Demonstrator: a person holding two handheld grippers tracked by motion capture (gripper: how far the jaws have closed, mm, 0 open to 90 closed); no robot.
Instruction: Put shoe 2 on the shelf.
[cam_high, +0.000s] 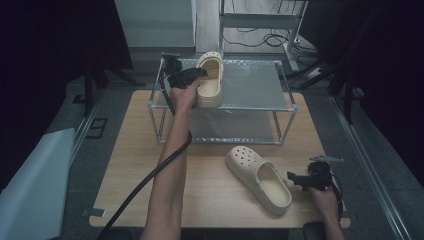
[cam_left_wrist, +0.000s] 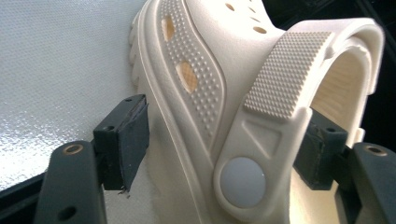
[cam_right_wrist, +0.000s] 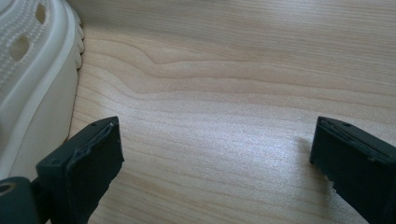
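Note:
A cream clog (cam_high: 210, 80) rests on the top shelf of a metal rack (cam_high: 250, 82), at its left end. My left gripper (cam_high: 192, 75) is at the clog's near side. In the left gripper view its jaws (cam_left_wrist: 226, 142) straddle the clog's (cam_left_wrist: 196, 79) side wall and heel strap, and the pads stand off it, open. A second cream clog (cam_high: 257, 177) lies on the wooden table (cam_high: 210, 200), toe toward the rack. My right gripper (cam_high: 294, 179) hovers just right of that clog's heel, open (cam_right_wrist: 219, 154), with bare wood between the jaws and the clog (cam_right_wrist: 32, 70) at the left.
The rack's lower shelf (cam_high: 235, 127) holds nothing. A black cable (cam_high: 145, 185) trails from the left gripper along the forearm to the table's front edge. A pale board (cam_high: 35, 185) lies on the floor at the left. Dark stands and cables crowd the back.

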